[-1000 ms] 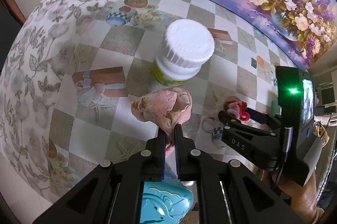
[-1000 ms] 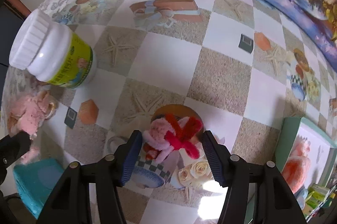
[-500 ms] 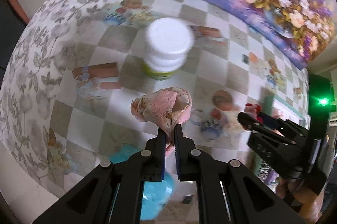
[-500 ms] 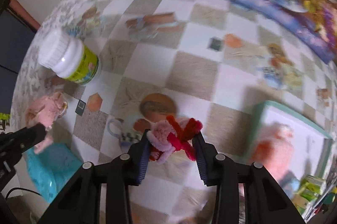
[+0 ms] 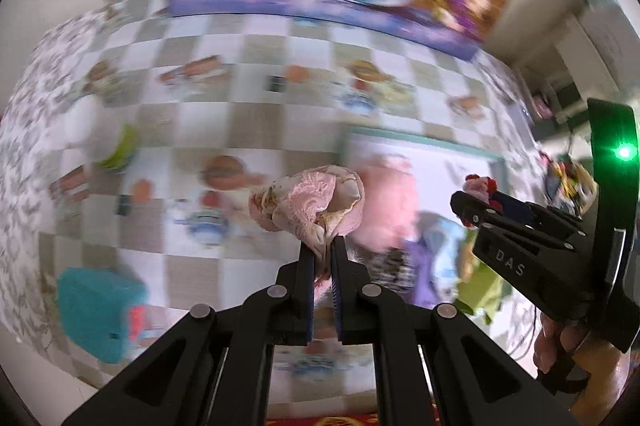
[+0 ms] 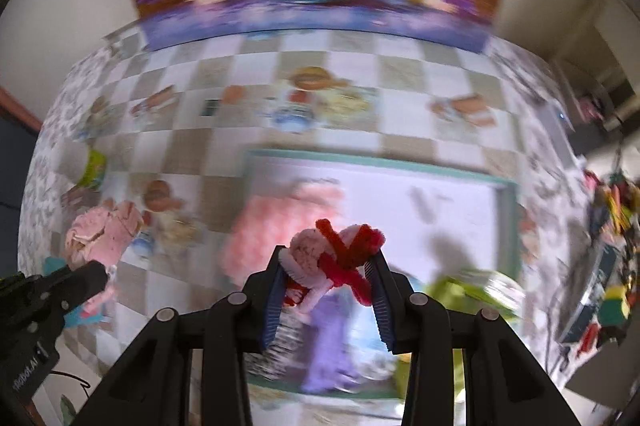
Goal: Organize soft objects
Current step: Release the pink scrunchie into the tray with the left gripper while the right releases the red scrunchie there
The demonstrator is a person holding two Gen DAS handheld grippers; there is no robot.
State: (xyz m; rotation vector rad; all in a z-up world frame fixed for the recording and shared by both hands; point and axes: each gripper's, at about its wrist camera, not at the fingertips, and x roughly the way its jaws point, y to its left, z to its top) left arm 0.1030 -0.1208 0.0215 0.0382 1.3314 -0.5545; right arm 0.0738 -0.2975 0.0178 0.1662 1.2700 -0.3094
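Through my left wrist camera, my left gripper [image 5: 322, 254] is pinched tight on a crumpled pink cloth [image 5: 308, 203] held up just ahead of its fingertips, with the teal-rimmed tray [image 5: 420, 142] blurred beyond and to the right. Through my right wrist camera, my right gripper [image 6: 328, 276] is clamped on a pink-and-red fuzzy toy [image 6: 334, 256], held above the tray's white floor, a blurred pink plush [image 6: 280, 222] just left of it

Tray [image 6: 376, 165] contents motion-blurred, unidentifiable; bottle [image 5: 116, 153] smeared; teal item [image 5: 100, 310] blurred.
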